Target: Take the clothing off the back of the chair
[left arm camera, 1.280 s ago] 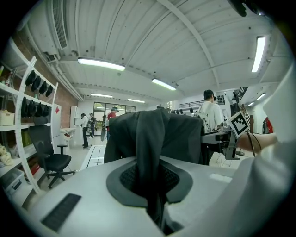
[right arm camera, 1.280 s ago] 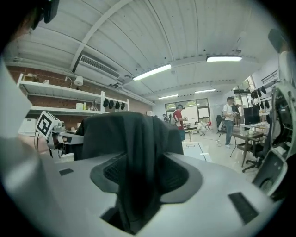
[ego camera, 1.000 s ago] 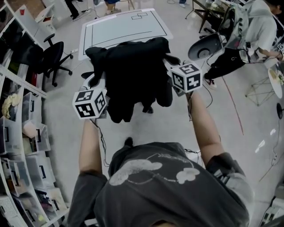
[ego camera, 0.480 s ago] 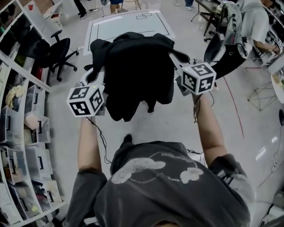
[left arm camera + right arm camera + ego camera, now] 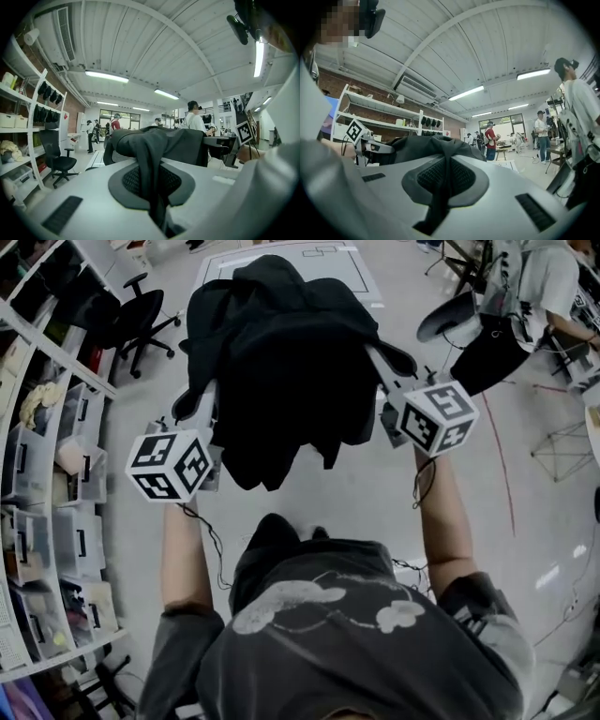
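Black and heavy-looking, the clothing (image 5: 281, 362) is a dark, matte garment that we hold up in the air in front of us. It is bunched along its top edge and hangs down in loose, uneven folds, with one lobe dropping lower at the middle. A sleeve or flap trails off its upper left side. It hangs between the two grippers, above the floor, and as far as we can see it touches nothing but their jaws.

The left gripper (image 5: 206, 397) has its jaws closed tight on a pinched fold at the garment's left edge. In its own view a narrow rope of dark cloth runs down between the ribbed pads. The right gripper (image 5: 380, 360) is likewise clamped shut on the right edge, with a thin fold squeezed between its pads and the rest of the cloth heaped beyond them.

Under the garment lies a pale, glossy floor (image 5: 356, 493). A white mat (image 5: 367, 279) marked with black lines shows just past the cloth. Along our left run white shelves (image 5: 56, 521) stacked with clear bins, and a black office chair (image 5: 141, 320) stands beside them. At the upper right a person (image 5: 530, 287) in a light top sits near a grey chair (image 5: 448, 317). The gripper views show a white ribbed ceiling (image 5: 154, 42) with strip lights (image 5: 107, 77), a brick wall behind the shelving, and several people standing far off.
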